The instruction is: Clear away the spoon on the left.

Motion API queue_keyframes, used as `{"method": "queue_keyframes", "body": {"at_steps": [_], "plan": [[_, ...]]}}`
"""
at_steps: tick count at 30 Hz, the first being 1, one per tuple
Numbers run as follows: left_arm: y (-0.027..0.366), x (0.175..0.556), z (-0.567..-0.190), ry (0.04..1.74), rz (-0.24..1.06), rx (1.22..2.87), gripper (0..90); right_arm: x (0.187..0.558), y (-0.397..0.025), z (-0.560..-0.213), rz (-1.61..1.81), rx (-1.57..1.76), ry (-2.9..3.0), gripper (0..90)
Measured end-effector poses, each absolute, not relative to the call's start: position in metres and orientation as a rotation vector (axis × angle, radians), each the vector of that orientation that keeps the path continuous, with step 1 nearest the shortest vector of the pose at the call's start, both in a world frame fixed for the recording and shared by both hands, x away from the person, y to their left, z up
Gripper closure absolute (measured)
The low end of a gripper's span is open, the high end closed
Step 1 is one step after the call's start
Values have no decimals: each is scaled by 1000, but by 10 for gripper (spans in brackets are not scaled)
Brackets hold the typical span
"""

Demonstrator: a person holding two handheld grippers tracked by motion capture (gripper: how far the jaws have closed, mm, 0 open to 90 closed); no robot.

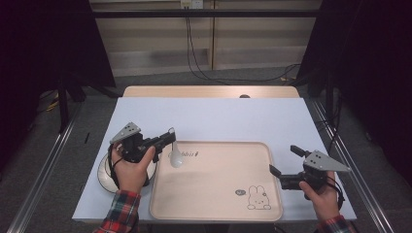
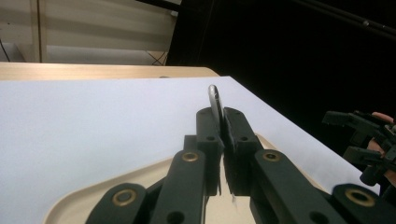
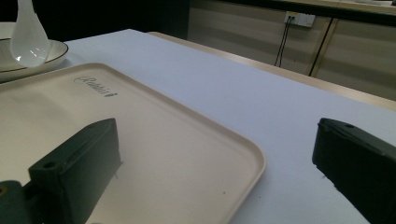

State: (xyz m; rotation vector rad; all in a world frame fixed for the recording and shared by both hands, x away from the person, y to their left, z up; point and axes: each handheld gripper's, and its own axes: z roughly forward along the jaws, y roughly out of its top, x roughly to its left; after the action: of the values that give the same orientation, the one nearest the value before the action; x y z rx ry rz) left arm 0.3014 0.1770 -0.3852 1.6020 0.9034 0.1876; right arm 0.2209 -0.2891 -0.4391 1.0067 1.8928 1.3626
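My left gripper is shut on the handle of a white ceramic spoon. The spoon hangs bowl-down over the far left corner of a beige tray with a rabbit drawing. In the left gripper view the handle sticks up between the closed jaws of that gripper. My right gripper stands open just off the tray's right edge, with nothing between its jaws. The right gripper view looks between the spread jaws of the right gripper across the tray to the hanging spoon.
A white plate with a dark rim lies left of the tray, partly under the left hand, and appears again behind the spoon. The table has a pale cover. A bare wooden strip runs along its far edge.
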Motion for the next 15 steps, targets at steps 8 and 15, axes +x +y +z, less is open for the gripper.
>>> {"method": "queue_keyframes", "body": {"at_steps": [8, 15], "plan": [[173, 301, -388, 902, 169, 1605, 861, 222, -290, -440, 1363, 1004, 1892, 5], [170, 300, -391, 893, 152, 1608, 860, 221, -290, -439, 1364, 1005, 1897, 5]]}}
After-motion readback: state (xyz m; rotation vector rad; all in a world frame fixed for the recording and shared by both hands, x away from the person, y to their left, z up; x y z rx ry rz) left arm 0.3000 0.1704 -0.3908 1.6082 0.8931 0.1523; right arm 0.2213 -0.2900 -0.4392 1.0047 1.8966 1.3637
